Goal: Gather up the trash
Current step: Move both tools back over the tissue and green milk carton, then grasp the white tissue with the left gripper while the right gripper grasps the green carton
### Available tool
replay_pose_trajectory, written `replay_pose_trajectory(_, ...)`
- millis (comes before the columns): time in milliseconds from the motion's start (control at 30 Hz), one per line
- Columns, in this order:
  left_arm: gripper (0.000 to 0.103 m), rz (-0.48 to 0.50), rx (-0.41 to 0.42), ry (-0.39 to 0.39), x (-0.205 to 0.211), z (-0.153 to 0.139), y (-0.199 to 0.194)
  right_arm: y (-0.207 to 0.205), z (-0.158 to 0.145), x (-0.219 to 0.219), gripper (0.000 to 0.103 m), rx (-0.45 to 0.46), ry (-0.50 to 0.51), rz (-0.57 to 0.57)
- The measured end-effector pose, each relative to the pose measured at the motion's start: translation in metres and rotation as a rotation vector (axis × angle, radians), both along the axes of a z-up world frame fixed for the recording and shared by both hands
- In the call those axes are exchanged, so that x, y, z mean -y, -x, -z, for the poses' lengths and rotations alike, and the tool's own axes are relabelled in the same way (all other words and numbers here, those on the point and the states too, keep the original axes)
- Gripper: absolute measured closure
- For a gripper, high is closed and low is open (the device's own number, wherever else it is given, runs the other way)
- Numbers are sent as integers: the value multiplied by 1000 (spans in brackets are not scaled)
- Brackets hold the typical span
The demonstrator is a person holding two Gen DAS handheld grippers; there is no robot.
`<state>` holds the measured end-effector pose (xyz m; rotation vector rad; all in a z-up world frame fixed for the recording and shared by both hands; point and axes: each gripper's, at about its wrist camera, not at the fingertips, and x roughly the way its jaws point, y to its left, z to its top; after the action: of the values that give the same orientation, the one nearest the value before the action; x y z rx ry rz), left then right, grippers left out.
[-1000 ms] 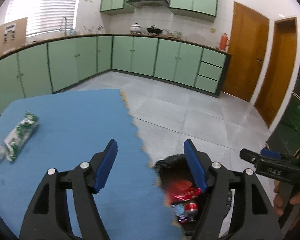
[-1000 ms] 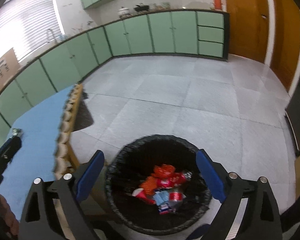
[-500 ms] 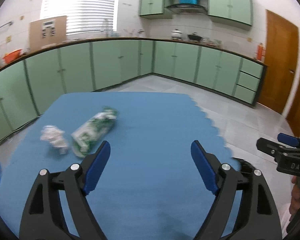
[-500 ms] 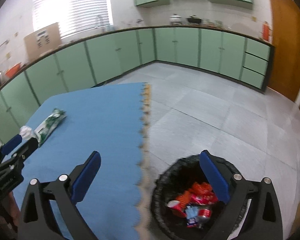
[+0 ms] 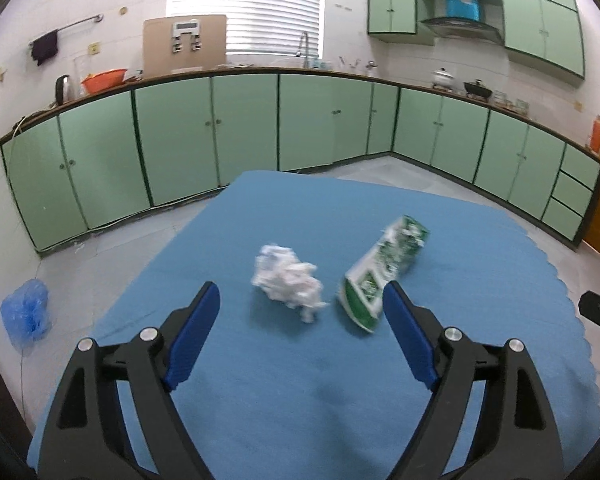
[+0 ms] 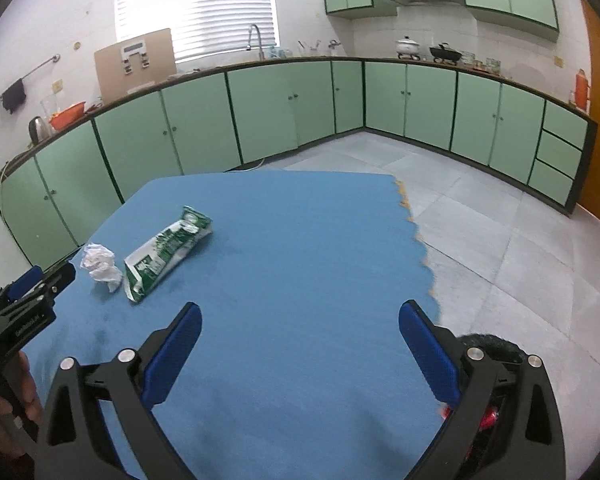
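A crumpled white paper ball lies on the blue table mat, just ahead of my left gripper, which is open and empty. Right of the ball lies a flattened green and white carton, its near end close to my right-hand fingertip. In the right wrist view the paper ball and carton sit at the far left of the mat. My right gripper hangs open over bare mat, nothing between its fingers. The black trash bin shows behind the right finger.
Green cabinets run along the walls beyond grey floor tiles. A blue plastic bag lies on the floor left of the table. The left gripper's body and a hand show at the left edge of the right wrist view.
Both grippers have swung left, away from the bin and over the table. The paper ball and carton have come to the middle of the left wrist view. Both pairs of jaws stand wider.
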<state>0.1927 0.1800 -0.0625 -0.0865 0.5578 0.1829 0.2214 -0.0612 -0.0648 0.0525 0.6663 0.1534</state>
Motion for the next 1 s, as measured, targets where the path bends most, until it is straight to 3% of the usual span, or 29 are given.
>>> replay_pose_trajectory(533, 22, -9, -36, 54, -34, 13, -43, -37, 10, -69, 6, 28, 7, -37)
replay_pose_trajectory(733, 42, 12, -71, 85, -38, 23, -60, -47, 11, -72, 6, 30, 9, -23)
replay_pose_trajectory(867, 67, 32, -98, 118, -39, 29, -69, -52, 13, -73, 6, 24, 7, -16)
replay_pose_trajectory(1000, 79, 23, -89, 128, -41, 29, -68, -56, 15, -80, 6, 20, 12, -17)
